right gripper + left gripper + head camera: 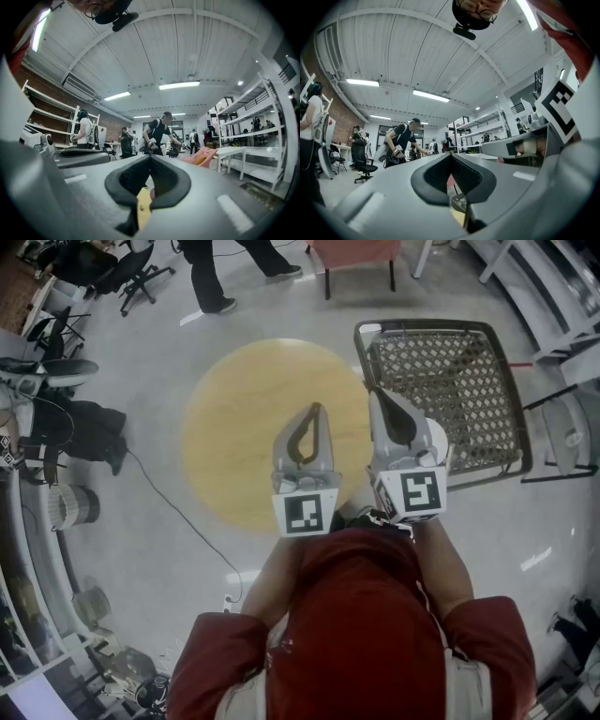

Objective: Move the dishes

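Observation:
No dishes show in any view. In the head view the round wooden table [253,418] is bare. My left gripper [316,407] hangs over its near right part, jaws together with nothing between them. My right gripper [375,392] is beside it, over the gap between the table and a black wire-mesh basket [433,326], also shut and empty. In the left gripper view the left gripper [451,157] points about level into the room, its dark pads meeting at the tip. The right gripper view shows the right gripper [150,157] the same way, pads pressed together.
The mesh basket stands right of the table. A cable [178,512] runs over the floor at the left, near office chairs [131,268]. A person [159,131] stands ahead, others further back. White shelving [262,140] lines the right side.

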